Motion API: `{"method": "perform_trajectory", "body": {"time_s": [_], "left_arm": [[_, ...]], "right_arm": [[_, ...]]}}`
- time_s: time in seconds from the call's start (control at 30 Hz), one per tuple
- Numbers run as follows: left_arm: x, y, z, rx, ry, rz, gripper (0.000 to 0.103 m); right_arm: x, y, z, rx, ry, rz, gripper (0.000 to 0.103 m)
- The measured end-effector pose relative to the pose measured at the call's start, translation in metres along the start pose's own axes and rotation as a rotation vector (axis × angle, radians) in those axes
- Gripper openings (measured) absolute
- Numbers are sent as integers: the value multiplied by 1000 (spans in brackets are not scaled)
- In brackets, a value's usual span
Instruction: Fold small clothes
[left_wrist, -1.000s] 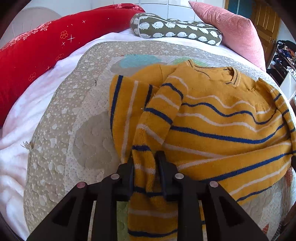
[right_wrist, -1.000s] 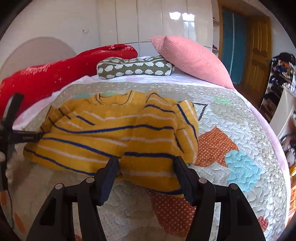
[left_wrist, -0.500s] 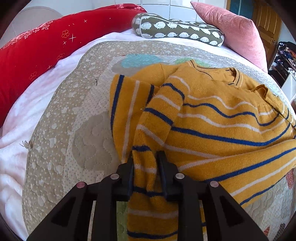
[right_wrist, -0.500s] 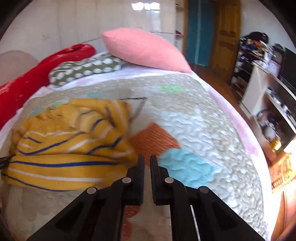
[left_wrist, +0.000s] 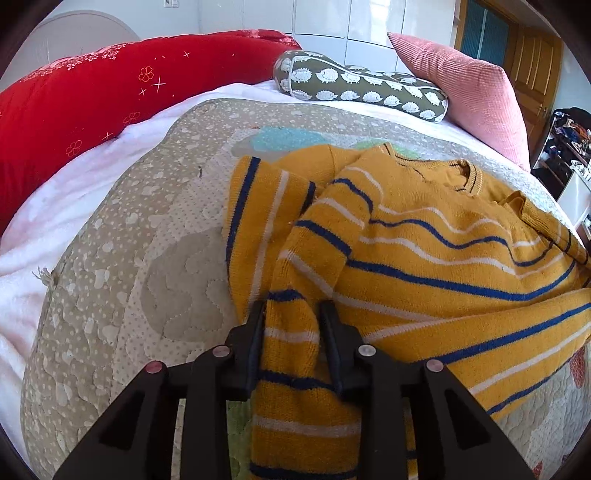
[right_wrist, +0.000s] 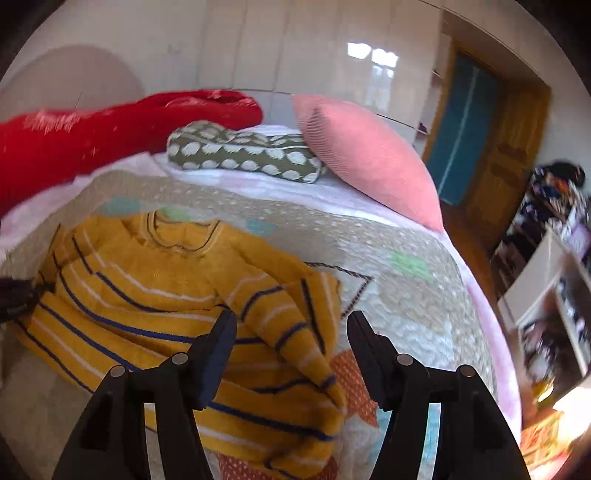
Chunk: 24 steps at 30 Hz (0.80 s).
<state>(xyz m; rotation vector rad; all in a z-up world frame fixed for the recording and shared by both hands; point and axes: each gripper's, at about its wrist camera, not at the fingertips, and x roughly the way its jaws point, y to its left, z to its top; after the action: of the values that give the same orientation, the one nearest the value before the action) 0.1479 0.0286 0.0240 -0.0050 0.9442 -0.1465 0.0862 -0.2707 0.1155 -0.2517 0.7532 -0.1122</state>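
Note:
A small mustard-yellow sweater (left_wrist: 436, 243) with blue and white stripes lies crumpled on the quilted bedspread (left_wrist: 122, 258). My left gripper (left_wrist: 291, 314) is shut on the sweater's left sleeve (left_wrist: 291, 332), which runs between the fingers and hangs toward the camera. In the right wrist view the sweater (right_wrist: 147, 295) lies spread with its right sleeve (right_wrist: 295, 321) folded over the body. My right gripper (right_wrist: 291, 325) is open and empty, hovering just above that sleeve.
A long red bolster (left_wrist: 92, 96), a green hedgehog-print pillow (left_wrist: 362, 92) and a pink cushion (left_wrist: 465, 88) line the head of the bed. White blanket (left_wrist: 37, 236) lies at the left edge. A door and cluttered white shelves (right_wrist: 554, 280) stand beyond the bed's right side.
My right gripper swung away to the right and shut, then came back over the sweater's right sleeve and opened. My left gripper kept its hold on the left sleeve, nearly still.

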Motion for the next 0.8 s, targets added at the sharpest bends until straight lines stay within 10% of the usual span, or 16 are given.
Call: {"method": "perform_trajectory", "body": {"time_s": [0.1,0.13,0.17,0.5,0.6,0.67,0.8], "left_arm": [[1,6,-4,-30,-23,-37,31],[1,8,-5,-42,-30,-53,31],[1,11,-6,-54,-34,-68,31],[3,19,-8,-104,-49,-131,32],[3,21,-9,-111,-50,-140,32],[3,21,-9,-114,-51,-144,32],[3,22,-9,-112,-51,-141,32]], "right_arm": [[46,41,12,-212,92,-36,52],[61,47,17,-241,137,-41,6],[74,45,20,-233,175,-52,4],[138,-93,13,274,359,-378,9],[95,-123,-10,461,270,-283,12],[56,-130,-31,569,204,-135,45],[-9,-107,-79,612,138,93,57]]}}
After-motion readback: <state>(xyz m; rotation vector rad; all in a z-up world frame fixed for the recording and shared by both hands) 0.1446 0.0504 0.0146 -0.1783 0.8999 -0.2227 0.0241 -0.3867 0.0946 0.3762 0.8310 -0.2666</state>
